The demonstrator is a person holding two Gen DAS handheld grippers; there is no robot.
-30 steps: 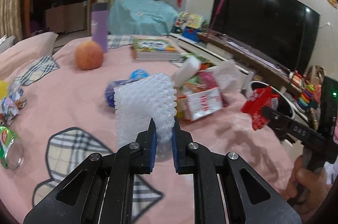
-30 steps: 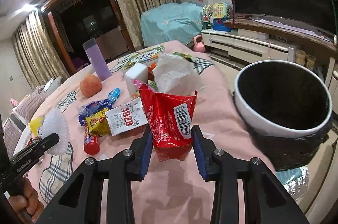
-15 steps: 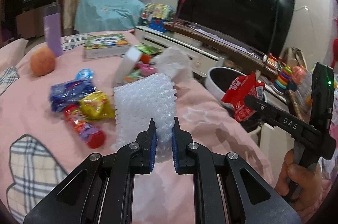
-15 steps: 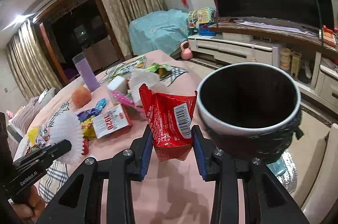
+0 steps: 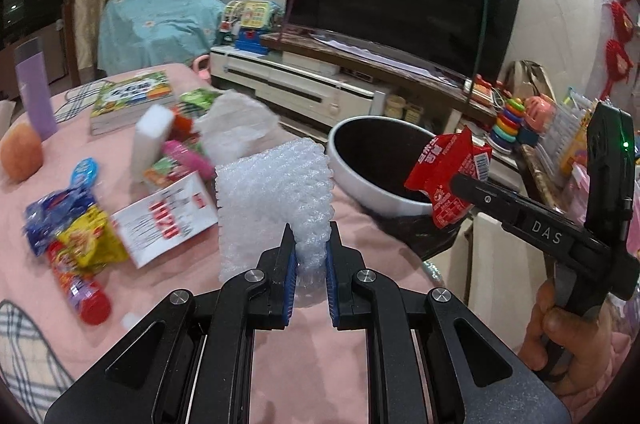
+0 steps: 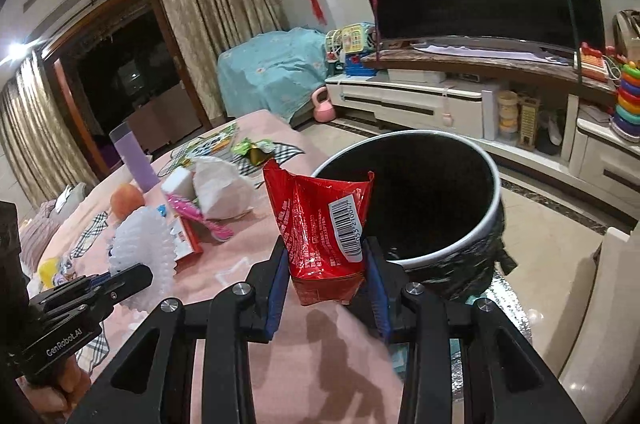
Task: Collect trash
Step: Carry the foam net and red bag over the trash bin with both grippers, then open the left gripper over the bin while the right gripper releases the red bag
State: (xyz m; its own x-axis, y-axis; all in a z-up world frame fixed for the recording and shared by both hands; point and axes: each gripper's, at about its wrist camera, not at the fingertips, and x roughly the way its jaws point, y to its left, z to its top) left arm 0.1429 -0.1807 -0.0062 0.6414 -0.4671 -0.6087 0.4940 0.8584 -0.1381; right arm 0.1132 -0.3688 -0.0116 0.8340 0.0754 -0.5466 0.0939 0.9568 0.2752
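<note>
My left gripper (image 5: pixel 311 236) is shut on a white foam fruit net (image 5: pixel 276 192) and holds it above the pink table, left of the bin. It also shows in the right wrist view (image 6: pixel 140 244). My right gripper (image 6: pixel 326 248) is shut on a red snack wrapper (image 6: pixel 324 220) and holds it at the near rim of the white-rimmed trash bin (image 6: pixel 472 236). In the left wrist view the wrapper (image 5: pixel 448 172) hangs over the bin's rim (image 5: pixel 360 184).
Loose wrappers (image 5: pixel 76 236), a white carton (image 5: pixel 168 220), a crumpled white bag (image 5: pixel 236 128), a book (image 5: pixel 132 96), a peach (image 5: pixel 20 152) and a purple bottle (image 5: pixel 34 88) lie on the pink tablecloth. A TV stand (image 6: pixel 460 96) is behind the bin.
Both grippers have swung right toward the trash bin with their loads. The red wrapper has moved from over the table to the bin's rim. The foam net has followed.
</note>
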